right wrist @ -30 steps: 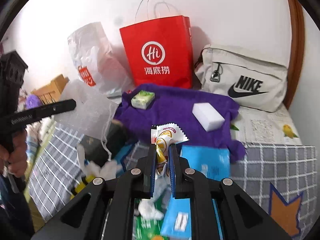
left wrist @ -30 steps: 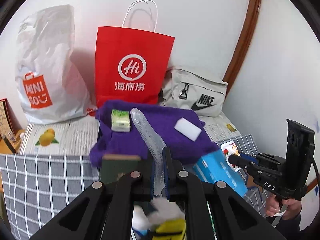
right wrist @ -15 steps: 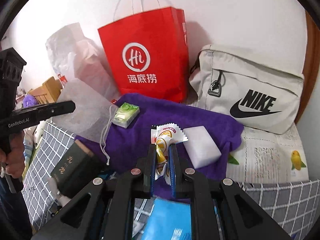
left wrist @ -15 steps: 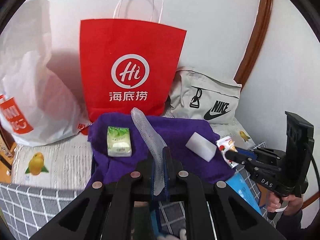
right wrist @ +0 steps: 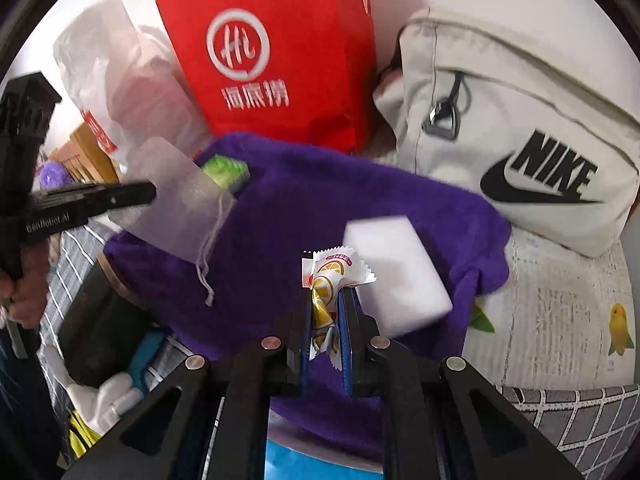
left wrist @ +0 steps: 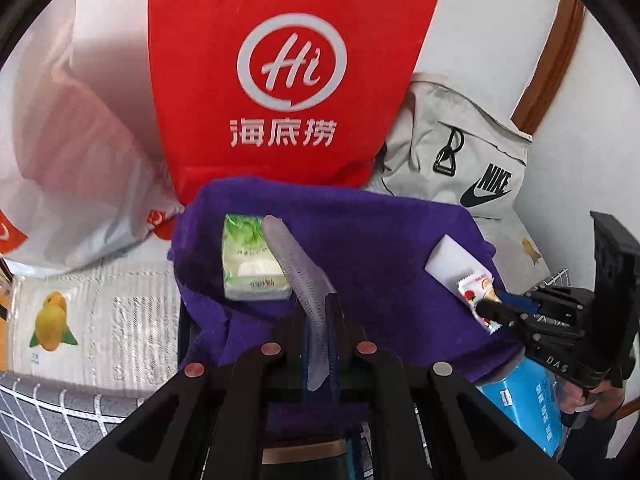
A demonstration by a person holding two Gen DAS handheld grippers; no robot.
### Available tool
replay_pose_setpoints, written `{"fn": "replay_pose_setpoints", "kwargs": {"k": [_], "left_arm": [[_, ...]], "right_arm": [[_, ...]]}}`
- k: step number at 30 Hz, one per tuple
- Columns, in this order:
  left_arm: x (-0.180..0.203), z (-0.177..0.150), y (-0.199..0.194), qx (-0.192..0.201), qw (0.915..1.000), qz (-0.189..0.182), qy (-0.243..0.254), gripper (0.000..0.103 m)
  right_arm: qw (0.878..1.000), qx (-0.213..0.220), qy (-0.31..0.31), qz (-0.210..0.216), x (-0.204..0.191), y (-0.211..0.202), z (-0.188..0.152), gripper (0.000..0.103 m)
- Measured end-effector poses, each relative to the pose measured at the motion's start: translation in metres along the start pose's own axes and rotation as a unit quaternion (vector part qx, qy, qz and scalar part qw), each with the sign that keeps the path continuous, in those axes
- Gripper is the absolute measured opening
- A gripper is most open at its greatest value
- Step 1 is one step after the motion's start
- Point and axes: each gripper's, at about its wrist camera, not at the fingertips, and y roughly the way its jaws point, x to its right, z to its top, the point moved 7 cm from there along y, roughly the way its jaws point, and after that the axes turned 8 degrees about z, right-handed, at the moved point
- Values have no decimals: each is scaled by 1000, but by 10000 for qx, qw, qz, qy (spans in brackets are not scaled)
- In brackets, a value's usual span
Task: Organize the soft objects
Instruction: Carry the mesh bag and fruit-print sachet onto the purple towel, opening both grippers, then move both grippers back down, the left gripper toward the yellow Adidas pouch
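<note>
The purple towel [right wrist: 320, 208] lies spread on the surface as the place where the soft things are gathered — a green tissue pack [left wrist: 252, 260] and a white sponge block [right wrist: 394, 276] already rest on it. Nearest, the right hand-held gripper [right wrist: 326, 300] is closed on a small snack packet [right wrist: 334, 272], which hangs just over the towel beside the sponge. The left hand-held gripper [left wrist: 318, 320] is closed on a translucent drawstring pouch [right wrist: 176, 204], held above the towel near the tissue pack. The step in hand seems to be the carrying of both items to the towel. Next, I think, each must be lowered onto bare purple cloth and released — without pushing its neighbours. Behind stand a red paper bag [left wrist: 288, 72] and a beige bag [right wrist: 520, 128].
</note>
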Motion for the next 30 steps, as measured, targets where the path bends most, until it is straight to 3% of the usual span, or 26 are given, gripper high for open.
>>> {"fn": "replay_pose_setpoints", "kwargs": {"k": [12, 16, 19, 21, 26, 30], "left_arm": [[-7, -7, 19, -325, 9993, 184, -52, 8], [-8, -8, 23, -397, 9990, 205, -15, 9], [-8, -11, 27, -492, 9984, 279, 89, 16], [-8, -12, 27, -536, 9980, 326, 120, 30], [-9, -7, 16, -378, 9981, 447, 164, 57], [-14, -4, 7, -289, 9967, 708, 276, 59]], "right_arm": [[9991, -416, 89, -46, 8, 17, -13, 16], [9986, -514, 72, -93, 10, 20, -14, 22], [9982, -572, 141, -122, 14, 22, -14, 28], [9980, -607, 156, -97, 14, 21, -15, 37], [9976, -655, -75, -189, 10, 17, -16, 43], [9976, -631, -124, -269, 9, 12, -14, 43]]}}
